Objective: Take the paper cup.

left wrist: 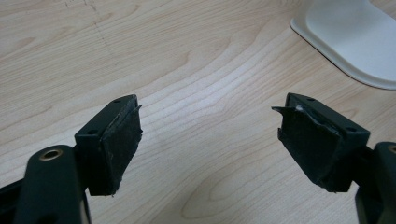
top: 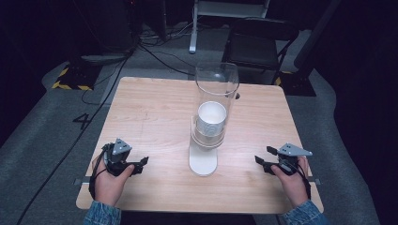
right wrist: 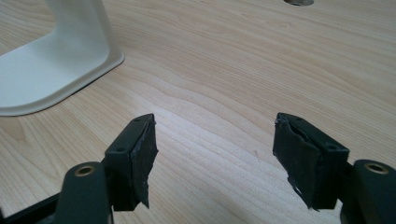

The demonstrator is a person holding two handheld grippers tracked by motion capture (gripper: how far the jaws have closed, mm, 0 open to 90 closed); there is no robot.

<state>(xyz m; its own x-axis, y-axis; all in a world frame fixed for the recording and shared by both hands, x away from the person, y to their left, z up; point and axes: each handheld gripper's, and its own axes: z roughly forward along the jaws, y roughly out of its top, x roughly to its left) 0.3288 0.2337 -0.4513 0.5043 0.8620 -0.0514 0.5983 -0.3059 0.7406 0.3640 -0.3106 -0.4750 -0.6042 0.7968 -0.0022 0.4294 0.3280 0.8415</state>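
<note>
The left tool [top: 139, 164] rests near the counter's [top: 155, 117] left front corner, its jaws apart with bare wood between them. At the middle a clear tube [top: 217, 89] stands on a white stand [top: 203, 161] and holds a stack of white cups [top: 211, 119], with no writing I can read and open wood either side. The right tool [top: 264, 161] sits near the right front edge, jaws apart and empty too.
</note>
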